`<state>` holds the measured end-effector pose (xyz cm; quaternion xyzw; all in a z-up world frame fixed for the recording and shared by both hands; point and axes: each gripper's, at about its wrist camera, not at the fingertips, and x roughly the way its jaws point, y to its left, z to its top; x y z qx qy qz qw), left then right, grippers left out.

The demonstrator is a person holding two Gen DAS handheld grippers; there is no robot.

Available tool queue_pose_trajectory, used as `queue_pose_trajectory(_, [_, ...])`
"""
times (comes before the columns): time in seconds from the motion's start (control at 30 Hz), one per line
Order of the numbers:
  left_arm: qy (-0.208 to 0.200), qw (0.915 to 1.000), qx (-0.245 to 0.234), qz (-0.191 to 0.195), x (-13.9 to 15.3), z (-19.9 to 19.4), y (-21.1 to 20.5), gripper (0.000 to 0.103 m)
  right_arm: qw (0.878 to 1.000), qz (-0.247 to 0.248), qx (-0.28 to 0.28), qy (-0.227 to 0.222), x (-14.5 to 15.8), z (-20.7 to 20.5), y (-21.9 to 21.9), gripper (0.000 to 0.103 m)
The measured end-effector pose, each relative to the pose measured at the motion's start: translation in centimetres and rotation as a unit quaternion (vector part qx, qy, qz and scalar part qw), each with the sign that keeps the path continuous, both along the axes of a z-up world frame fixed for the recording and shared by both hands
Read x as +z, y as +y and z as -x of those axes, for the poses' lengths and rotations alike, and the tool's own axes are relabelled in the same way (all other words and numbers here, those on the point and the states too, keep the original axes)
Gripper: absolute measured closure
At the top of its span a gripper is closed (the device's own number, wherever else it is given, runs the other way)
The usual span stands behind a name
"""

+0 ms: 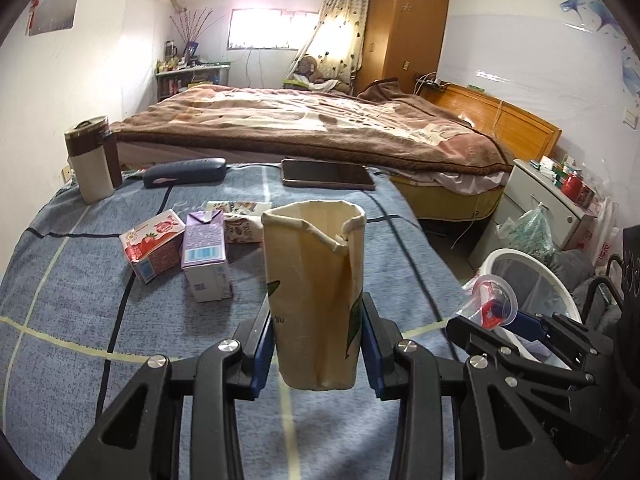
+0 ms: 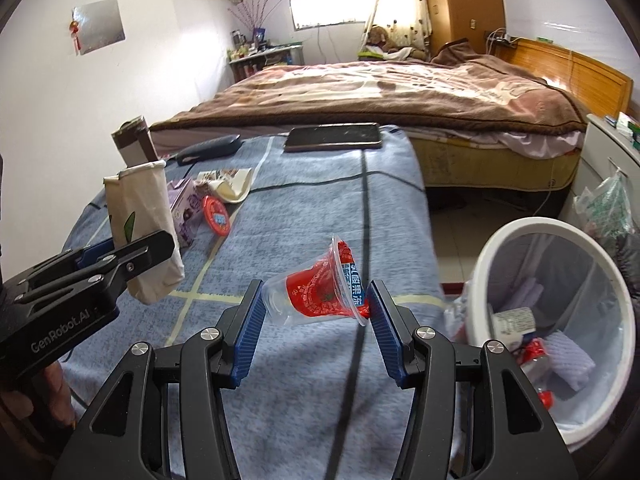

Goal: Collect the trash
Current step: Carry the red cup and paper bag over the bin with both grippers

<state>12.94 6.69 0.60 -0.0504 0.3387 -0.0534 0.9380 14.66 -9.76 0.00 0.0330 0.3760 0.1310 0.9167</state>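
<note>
My left gripper (image 1: 316, 344) is shut on a beige paper cup (image 1: 314, 292), held upright above the blue cloth-covered table (image 1: 80, 320); it also shows in the right wrist view (image 2: 144, 224). My right gripper (image 2: 316, 312) is shut on a clear plastic cup with a red label (image 2: 320, 288), lying sideways between the pads, above the table's right part. A white trash bin (image 2: 560, 320) with a liner and trash inside stands on the floor at the right. A red strawberry carton (image 1: 154, 246), a purple carton (image 1: 206, 256) and a red lid (image 2: 216, 216) lie on the table.
A brown and white thermos (image 1: 92, 160), a dark glasses case (image 1: 184, 172), a phone (image 1: 328, 174) and a crumpled wrapper (image 1: 240, 216) sit farther back on the table. A bed with a brown blanket (image 1: 320, 128) is behind. A white cabinet (image 1: 548, 204) stands right.
</note>
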Motion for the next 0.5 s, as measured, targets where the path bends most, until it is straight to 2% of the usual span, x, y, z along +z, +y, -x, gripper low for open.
queue_pose_trajectory(0.5, [-0.026, 0.9974, -0.066, -0.012, 2.0, 1.5, -6.3, 0.063, 0.998, 0.006, -0.063, -0.027, 1.6, 2.2, -5.9, 0.049])
